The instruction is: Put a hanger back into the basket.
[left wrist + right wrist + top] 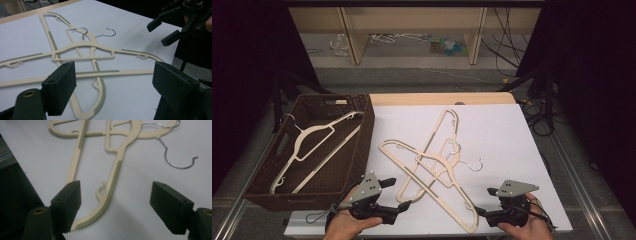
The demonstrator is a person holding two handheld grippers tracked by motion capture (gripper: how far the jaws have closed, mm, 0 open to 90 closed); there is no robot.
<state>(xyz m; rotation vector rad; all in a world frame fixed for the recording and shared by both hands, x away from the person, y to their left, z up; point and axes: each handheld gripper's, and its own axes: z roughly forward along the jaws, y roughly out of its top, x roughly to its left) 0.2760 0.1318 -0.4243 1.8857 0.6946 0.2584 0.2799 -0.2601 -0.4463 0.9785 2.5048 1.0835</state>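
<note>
Left gripper sits at the near edge of the white table sheet, jaws wide, nothing between the pads; in the left gripper view the crossed hangers lie just past its fingertips. Right gripper at the near right edge, jaws also wide and empty; in the right gripper view the curved end of a cream hanger lies on the sheet between its jaws, pads clear of it. Two cream plastic hangers lie flat mid-sheet, crossed in an X, touching where they overlap, wire hooks pointing right. Further left, brown wicker basket beside the sheet, with one more cream hanger lying inside, tilted against the wall.
</note>
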